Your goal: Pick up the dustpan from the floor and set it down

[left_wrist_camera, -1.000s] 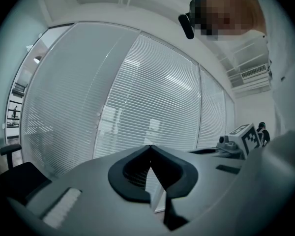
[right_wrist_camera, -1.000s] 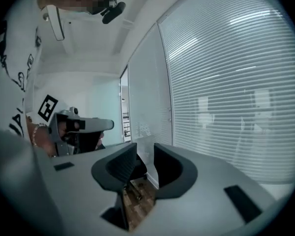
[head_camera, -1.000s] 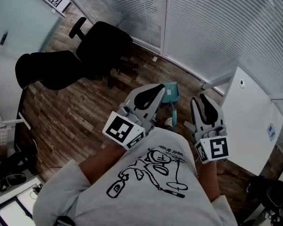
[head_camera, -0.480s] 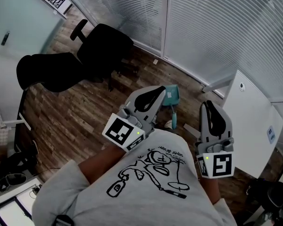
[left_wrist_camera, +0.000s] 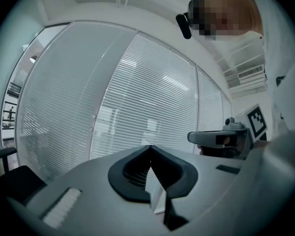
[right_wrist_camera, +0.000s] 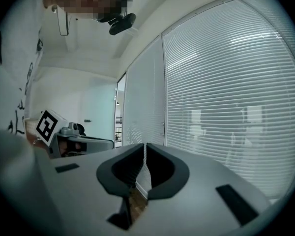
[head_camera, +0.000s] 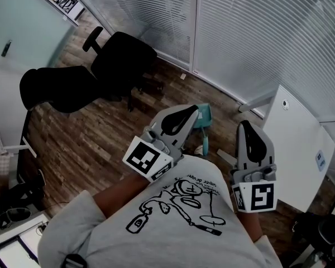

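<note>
The teal dustpan (head_camera: 204, 115) lies on the wooden floor in the centre of the head view, partly hidden behind the left gripper (head_camera: 191, 110). This claw and the right gripper (head_camera: 245, 126) are both pressed together and empty. To grasp well, one claw should probably spread first, then descend to the dustpan. The writing on the shirt (head_camera: 190, 197) is not readable.

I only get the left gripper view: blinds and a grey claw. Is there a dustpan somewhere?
Observer: Yes. In the head view a teal dustpan lies on the wood floor near the blinds.
Visitor: Is the other claw holding it?
Observer: No. The right gripper is shut, with nothing between its jaws.
Visitor: What's beside that claw?
Observer: A white table, on its right in the head view.
</note>
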